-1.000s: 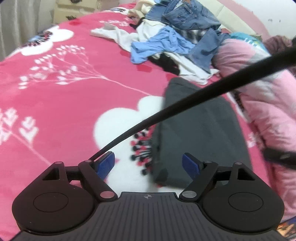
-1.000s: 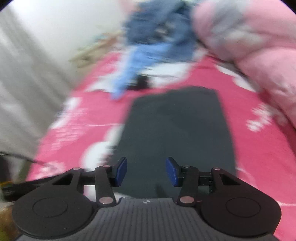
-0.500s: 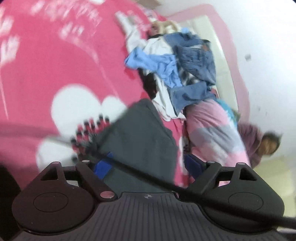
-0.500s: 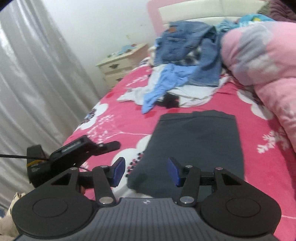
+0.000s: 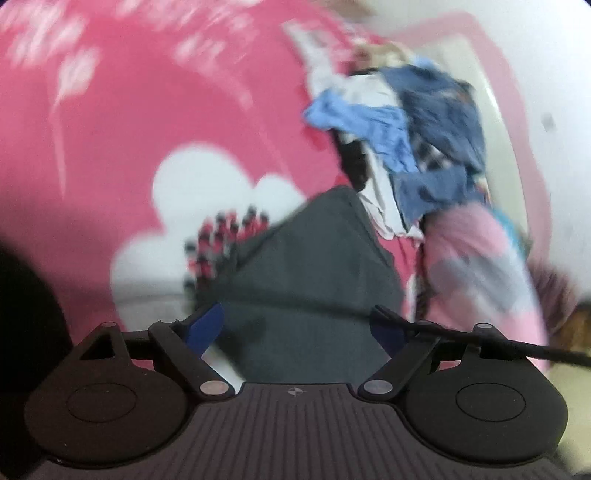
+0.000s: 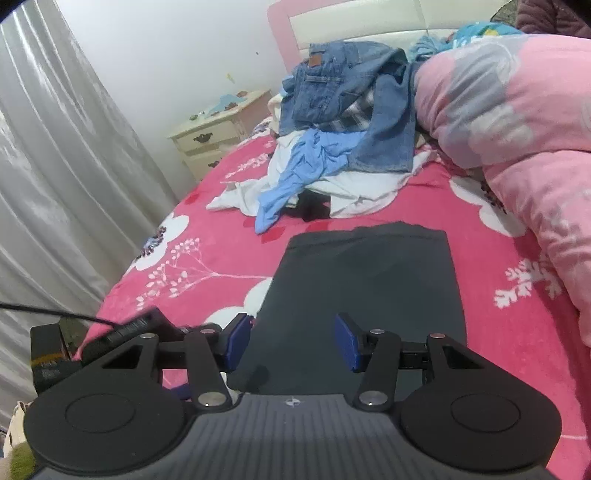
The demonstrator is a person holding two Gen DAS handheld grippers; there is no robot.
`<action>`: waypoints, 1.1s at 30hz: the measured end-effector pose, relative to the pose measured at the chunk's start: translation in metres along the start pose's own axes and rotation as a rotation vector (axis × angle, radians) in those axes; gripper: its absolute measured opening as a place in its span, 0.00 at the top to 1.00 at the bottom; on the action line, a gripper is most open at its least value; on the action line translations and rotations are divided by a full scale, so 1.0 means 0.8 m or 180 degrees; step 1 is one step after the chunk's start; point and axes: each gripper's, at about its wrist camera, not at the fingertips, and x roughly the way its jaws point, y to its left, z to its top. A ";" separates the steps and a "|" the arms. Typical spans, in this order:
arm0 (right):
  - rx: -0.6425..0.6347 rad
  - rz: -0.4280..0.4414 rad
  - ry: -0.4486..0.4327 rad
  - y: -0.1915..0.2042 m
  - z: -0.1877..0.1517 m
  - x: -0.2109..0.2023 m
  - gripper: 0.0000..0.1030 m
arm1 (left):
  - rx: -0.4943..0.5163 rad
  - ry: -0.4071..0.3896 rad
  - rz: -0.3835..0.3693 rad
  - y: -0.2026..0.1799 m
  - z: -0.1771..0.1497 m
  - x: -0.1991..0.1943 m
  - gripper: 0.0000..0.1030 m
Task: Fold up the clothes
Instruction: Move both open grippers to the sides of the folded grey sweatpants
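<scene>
A dark grey garment lies flat as a folded rectangle on the pink flowered bedspread. My right gripper hovers open over its near edge, nothing between the blue pads. My left gripper is also open and empty, tilted, with the same grey garment just ahead of its fingers; that view is blurred. In the right wrist view the left gripper's black body sits low at the left beside the garment. A heap of unfolded clothes, jeans, a light blue shirt and white pieces, lies beyond.
A rolled pink duvet runs along the right side of the bed. A cream nightstand and grey curtains stand at the left. A black cable crosses the left wrist view. The pink headboard is behind the heap.
The left gripper has rolled and swung in toward the grey garment's left edge. The right gripper has steadied low at the garment's near edge. Both stay open.
</scene>
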 end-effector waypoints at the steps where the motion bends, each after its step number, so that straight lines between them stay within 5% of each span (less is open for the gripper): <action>1: 0.0026 0.0055 -0.0015 0.001 0.001 -0.002 0.48 | 0.0229 -0.0067 0.0065 -0.005 -0.001 0.000 0.15; 7: -0.0100 0.0620 -0.0185 0.018 -0.002 -0.032 0.48 | 0.0839 -0.0262 0.0256 -0.017 -0.006 0.001 0.15; 16: -0.0362 0.1453 0.0187 0.054 -0.028 -0.051 0.58 | 0.1456 -0.0560 0.0304 -0.038 -0.011 0.007 0.15; 21: -0.0263 0.1978 0.0074 0.075 -0.021 -0.059 0.59 | 0.1899 -0.0679 0.0369 -0.047 -0.033 0.016 0.15; 33: -0.0377 0.2247 -0.0032 0.107 0.005 -0.068 0.59 | 0.2818 -0.0923 0.0515 -0.063 -0.083 0.033 0.15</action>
